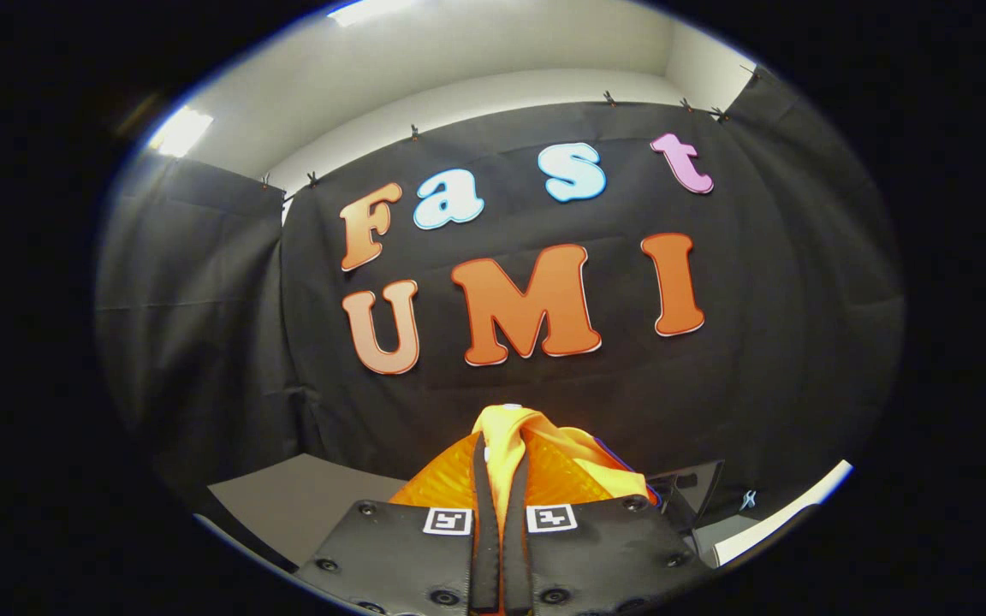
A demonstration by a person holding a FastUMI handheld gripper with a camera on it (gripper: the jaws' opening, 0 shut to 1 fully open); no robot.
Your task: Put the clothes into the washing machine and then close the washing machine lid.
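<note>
Gripper (501, 453): 2 fingers clamped on yellow-orange garment (544, 445)
Garment: bunched between fingers, lifted before black cloth wall (758, 385)
Table (305, 505): below, left

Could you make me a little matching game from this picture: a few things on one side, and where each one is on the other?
Things:
1. yellow cloth
2. orange basket
3. grey table
4. ceiling light

Places:
A. high above the black wall
B. pinched between the jaws
C. below the basket, off to the side
D. just behind the jaws, under the cloth

Pairs: 1-B, 2-D, 3-C, 4-A
</note>
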